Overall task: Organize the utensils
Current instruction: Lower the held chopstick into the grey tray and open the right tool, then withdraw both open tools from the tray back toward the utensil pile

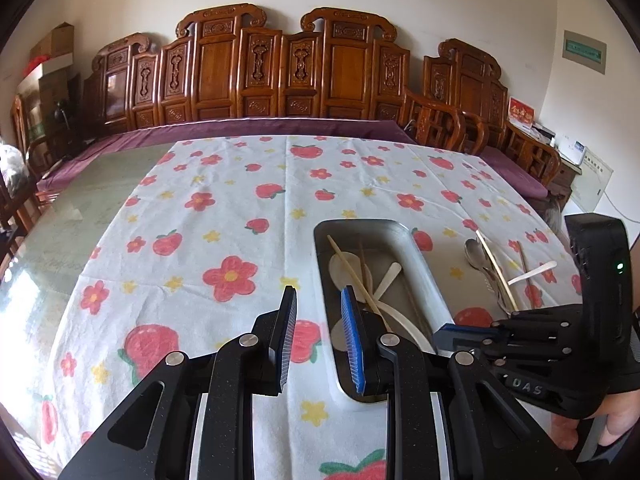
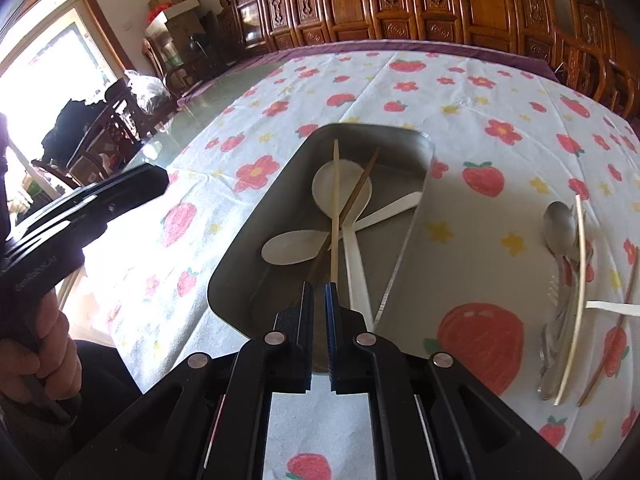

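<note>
Left wrist view: left gripper partly open and empty, blue ribbed pads straddling the near-left rim of the metal tray; white plastic spoons and chopsticks lie inside ahead, a loose utensil pile far right on the strawberry-print cloth. Right wrist view: right gripper closed, nothing visibly clamped, over the tray's near end with a pale chopstick just ahead of its tips. Judged mid-sorting, just after a drop-off; next, swing right to the leftover pile of steel spoon, fork, and sticks.
</note>
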The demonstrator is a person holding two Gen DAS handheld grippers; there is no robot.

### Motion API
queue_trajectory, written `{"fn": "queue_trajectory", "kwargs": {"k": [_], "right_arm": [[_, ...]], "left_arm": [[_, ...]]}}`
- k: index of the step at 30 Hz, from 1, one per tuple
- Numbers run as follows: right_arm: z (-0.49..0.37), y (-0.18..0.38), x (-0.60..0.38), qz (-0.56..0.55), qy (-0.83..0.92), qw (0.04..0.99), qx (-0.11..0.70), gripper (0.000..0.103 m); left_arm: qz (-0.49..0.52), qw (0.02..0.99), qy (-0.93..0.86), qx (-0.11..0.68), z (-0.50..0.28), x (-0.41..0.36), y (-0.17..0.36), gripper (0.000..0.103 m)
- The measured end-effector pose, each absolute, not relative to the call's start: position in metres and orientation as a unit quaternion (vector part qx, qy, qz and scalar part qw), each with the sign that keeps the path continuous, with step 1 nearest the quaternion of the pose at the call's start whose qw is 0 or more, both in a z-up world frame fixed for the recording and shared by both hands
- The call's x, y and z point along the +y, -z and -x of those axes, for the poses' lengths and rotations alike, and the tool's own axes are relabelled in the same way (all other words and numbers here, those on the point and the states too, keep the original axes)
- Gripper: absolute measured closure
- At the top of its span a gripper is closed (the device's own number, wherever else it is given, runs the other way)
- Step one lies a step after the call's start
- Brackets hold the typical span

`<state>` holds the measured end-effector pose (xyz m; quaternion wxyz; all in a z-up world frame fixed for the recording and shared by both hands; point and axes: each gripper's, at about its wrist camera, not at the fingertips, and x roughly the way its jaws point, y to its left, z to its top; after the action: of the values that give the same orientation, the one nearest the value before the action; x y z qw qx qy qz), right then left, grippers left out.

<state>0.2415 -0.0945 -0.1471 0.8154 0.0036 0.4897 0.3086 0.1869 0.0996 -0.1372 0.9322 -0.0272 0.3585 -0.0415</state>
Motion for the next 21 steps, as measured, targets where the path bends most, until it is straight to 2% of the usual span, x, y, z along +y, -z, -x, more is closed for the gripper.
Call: {"fn": "queue_trajectory", "kwargs": {"k": [3,4,7,11,12,14,15,16,17,21], "right_arm": [[-0.237,0.138,-0.12,-0.006,-0.296,0.832,0.469,0.095],[-0.237,0.136,-0.129,-0.006,-0.29,0.837,0.465,0.095],[-0.235,0.131,-0.163,0.004,-0.262,0.854,0.449,0.096],[-0.237,0.132,-0.207,0.013,-0.224,0.871,0.437,0.096],[-0.239,0.134,-0.218,0.015,-0.213,0.874,0.435,0.096],[-0.241,0.14,-0.234,0.021,-0.197,0.879,0.434,0.092],[-0.243,0.143,-0.241,0.021,-0.19,0.88,0.436,0.087],[-0.245,0.148,-0.249,0.019,-0.183,0.88,0.437,0.082],[-0.247,0.153,-0.255,0.017,-0.177,0.881,0.439,0.082],[-0.253,0.178,-0.271,-0.012,-0.165,0.878,0.449,0.082]], "left_arm": [[0.022,0.932,0.051,0.358,-0.186,0.087,0.138,0.078],[0.02,0.932,0.054,0.357,-0.186,0.084,0.138,0.073],[0.014,0.933,0.066,0.354,-0.184,0.071,0.139,0.068],[0.016,0.93,0.085,0.358,-0.185,0.056,0.142,0.054],[0.015,0.929,0.088,0.359,-0.185,0.052,0.143,0.054],[0.013,0.927,0.094,0.362,-0.185,0.043,0.145,0.053],[0.011,0.927,0.096,0.363,-0.185,0.039,0.147,0.052],[0.009,0.926,0.099,0.364,-0.185,0.034,0.148,0.047],[0.007,0.926,0.102,0.364,-0.185,0.03,0.149,0.042],[-0.001,0.925,0.112,0.363,-0.181,0.014,0.153,0.041]]}}
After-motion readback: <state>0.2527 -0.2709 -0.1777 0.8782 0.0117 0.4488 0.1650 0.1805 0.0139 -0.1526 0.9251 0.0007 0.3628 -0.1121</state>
